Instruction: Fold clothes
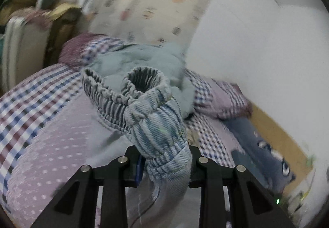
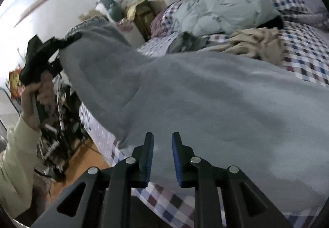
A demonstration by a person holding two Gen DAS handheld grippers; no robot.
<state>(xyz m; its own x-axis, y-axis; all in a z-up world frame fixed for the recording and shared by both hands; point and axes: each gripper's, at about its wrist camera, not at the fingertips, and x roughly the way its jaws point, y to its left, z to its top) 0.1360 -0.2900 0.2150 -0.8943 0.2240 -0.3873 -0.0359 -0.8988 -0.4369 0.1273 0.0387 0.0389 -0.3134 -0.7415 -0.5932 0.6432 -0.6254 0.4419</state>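
Note:
A grey garment (image 2: 205, 92) lies spread over the bed, its left part lifted. Its ribbed striped elastic band (image 1: 156, 116) is bunched between the jaws of my left gripper (image 1: 164, 158), which is shut on it and holds it up above the bed. In the right wrist view the left gripper (image 2: 39, 57) shows at the far left, held in a hand, with the garment hanging from it. My right gripper (image 2: 162, 139) is open and empty, hovering just over the garment's near edge.
The bed has a checked and dotted cover (image 1: 41, 125). A pale blue quilt (image 2: 226, 5), a beige garment (image 2: 255, 42) and a dark grey garment (image 2: 185, 42) lie behind. Furniture and clutter (image 2: 61, 125) stand left of the bed. A white wall (image 1: 257, 42) is to the right.

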